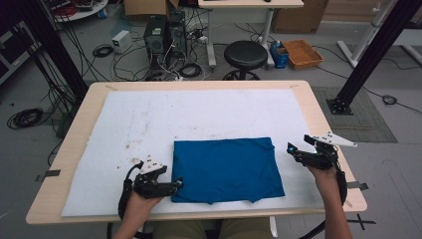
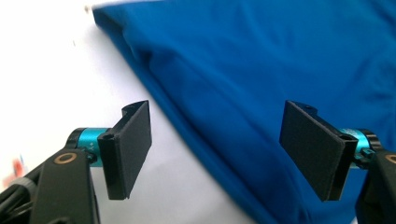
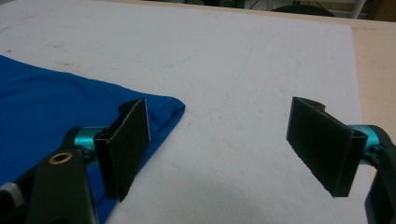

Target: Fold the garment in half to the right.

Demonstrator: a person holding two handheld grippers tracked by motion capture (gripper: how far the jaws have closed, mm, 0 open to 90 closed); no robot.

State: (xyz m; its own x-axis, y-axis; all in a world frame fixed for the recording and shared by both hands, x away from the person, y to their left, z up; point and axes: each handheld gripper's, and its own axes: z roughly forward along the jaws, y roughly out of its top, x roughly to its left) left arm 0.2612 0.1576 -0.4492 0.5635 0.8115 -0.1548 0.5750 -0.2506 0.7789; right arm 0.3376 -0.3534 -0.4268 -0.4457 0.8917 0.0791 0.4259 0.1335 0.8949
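A folded blue cloth (image 1: 226, 169) lies flat on the white mat (image 1: 149, 119), near the table's front edge. My left gripper (image 1: 175, 185) is open at the cloth's near left corner. In the left gripper view, the cloth's left edge (image 2: 196, 140) runs between the wide-apart jaws of the left gripper (image 2: 224, 154). My right gripper (image 1: 293, 152) is open just off the cloth's right side. In the right gripper view, the cloth's far right corner (image 3: 168, 109) lies behind the left jaw of the right gripper (image 3: 229, 144), with bare mat between the jaws.
The wooden table (image 1: 318, 114) has a narrow bare rim around the mat. Beyond its far edge stand a black stool (image 1: 245, 56), computer towers (image 1: 164, 35) and tangled cables on the floor. A black frame post (image 1: 368, 55) rises at the right.
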